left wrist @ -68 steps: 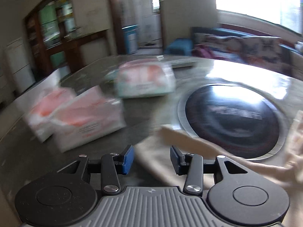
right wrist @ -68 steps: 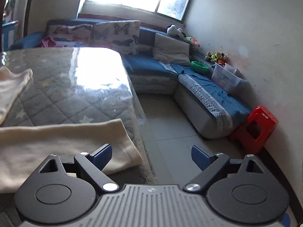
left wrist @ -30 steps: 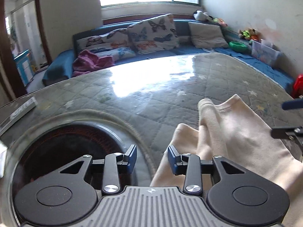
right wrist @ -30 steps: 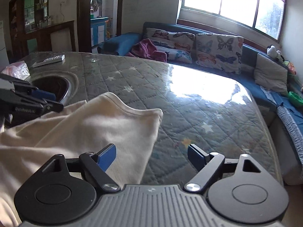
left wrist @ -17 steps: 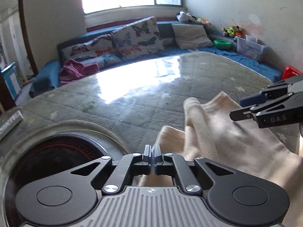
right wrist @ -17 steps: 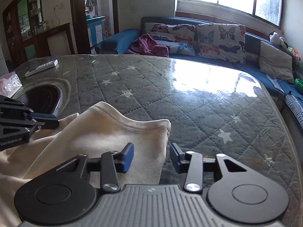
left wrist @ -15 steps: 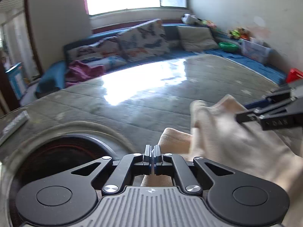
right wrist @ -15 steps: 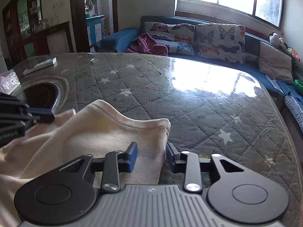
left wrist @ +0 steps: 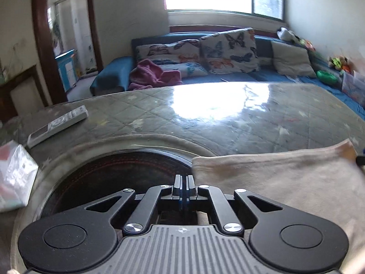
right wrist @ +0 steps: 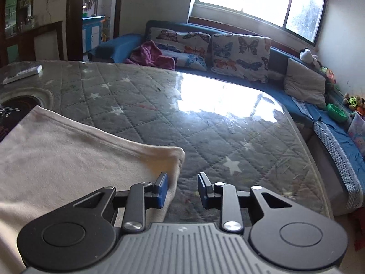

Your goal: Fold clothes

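Since a second ago the cream garment (left wrist: 285, 178) has been pulled flat and taut across the quilted table (right wrist: 205, 123), its left corner by the dark round inset (left wrist: 118, 173). The left gripper (left wrist: 183, 187) is pressed together; cloth between its pads cannot be seen. At the right corner, the right gripper (right wrist: 182, 189) is closing, with the garment's edge between its jaws.

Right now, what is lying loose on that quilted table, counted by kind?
Cream garment: 1
Remote control: 1
Tissue pack: 1
Total: 3
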{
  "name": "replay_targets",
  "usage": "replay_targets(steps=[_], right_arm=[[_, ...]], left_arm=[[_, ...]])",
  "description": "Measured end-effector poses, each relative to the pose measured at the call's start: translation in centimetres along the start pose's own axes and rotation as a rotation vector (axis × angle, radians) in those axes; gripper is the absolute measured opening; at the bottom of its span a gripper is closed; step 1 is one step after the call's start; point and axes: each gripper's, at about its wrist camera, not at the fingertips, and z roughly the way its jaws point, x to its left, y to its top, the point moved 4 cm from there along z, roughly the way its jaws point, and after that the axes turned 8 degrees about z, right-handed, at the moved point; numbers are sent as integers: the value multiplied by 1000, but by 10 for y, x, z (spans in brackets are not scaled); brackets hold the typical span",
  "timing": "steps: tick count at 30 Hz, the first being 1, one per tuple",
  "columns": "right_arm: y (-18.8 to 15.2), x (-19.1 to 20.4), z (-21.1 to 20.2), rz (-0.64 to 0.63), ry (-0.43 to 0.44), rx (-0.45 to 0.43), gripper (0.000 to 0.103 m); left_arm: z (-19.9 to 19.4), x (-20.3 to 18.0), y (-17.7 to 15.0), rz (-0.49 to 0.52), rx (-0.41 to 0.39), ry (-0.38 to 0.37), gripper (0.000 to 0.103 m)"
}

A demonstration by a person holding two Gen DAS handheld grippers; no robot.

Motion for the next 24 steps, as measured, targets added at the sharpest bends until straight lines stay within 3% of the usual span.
replay_targets(steps=[5,6,11,20,24], right_arm=[[1,15,0,-38,66,-18,30],[1,17,2,-45,76,-12,36],[1,23,2,-65,104,13,42],[-29,65,-55,-193,267,14,50],[-53,87,-74,-261,325,41,50]], left_arm=[[-6,-17,3,29,-28,-102,5],[-5,-22,2,50,-26,-129,6],[3,-31,-4,94,32,-103,8],[-15,-69,-3,168,14,-234,8],[-8,-79,-5,207,8,-232,8]])
